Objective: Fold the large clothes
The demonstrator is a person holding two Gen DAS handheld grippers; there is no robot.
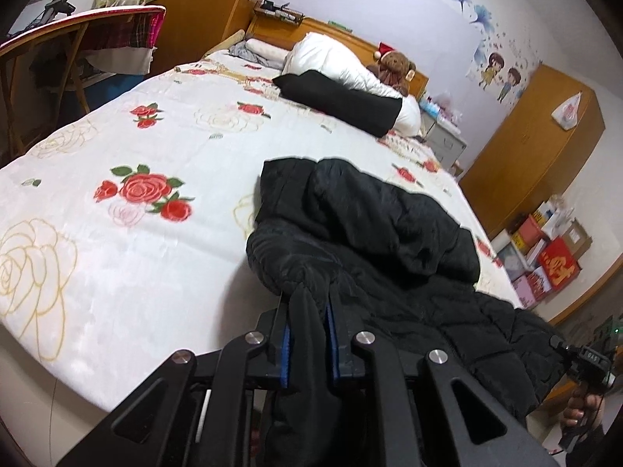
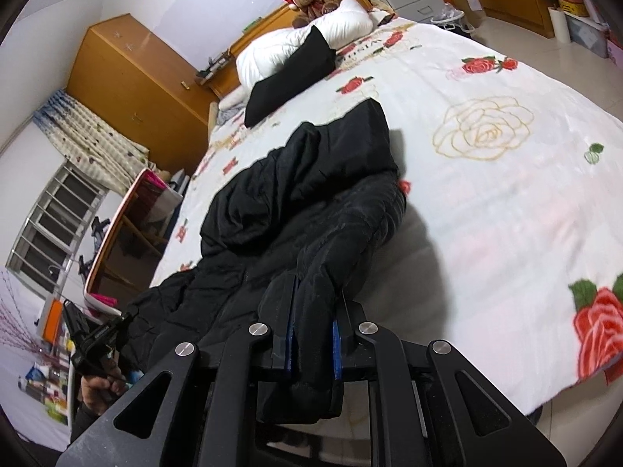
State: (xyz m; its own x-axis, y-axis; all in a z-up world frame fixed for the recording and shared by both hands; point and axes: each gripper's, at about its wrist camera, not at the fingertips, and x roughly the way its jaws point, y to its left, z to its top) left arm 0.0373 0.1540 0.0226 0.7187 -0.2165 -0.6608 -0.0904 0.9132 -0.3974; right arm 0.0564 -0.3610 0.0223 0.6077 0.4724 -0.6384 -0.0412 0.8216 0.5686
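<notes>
Pinching black jacket [image 1: 373, 225] hem, L gripper [image 1: 307, 303] & R gripper [image 2: 315, 292]; probably lifted off bed [image 1: 155, 148].

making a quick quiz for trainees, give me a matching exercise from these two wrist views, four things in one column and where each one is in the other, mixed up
Things:
1. black jacket
2. teddy bear
3. white duvet
4. red box

Places:
A. on the floor beside the bed
B. rolled up near the headboard
C. pinched at its near edge by the left gripper and right gripper
D. against the headboard, behind the duvet

Pairs: 1-C, 2-D, 3-B, 4-A
</notes>
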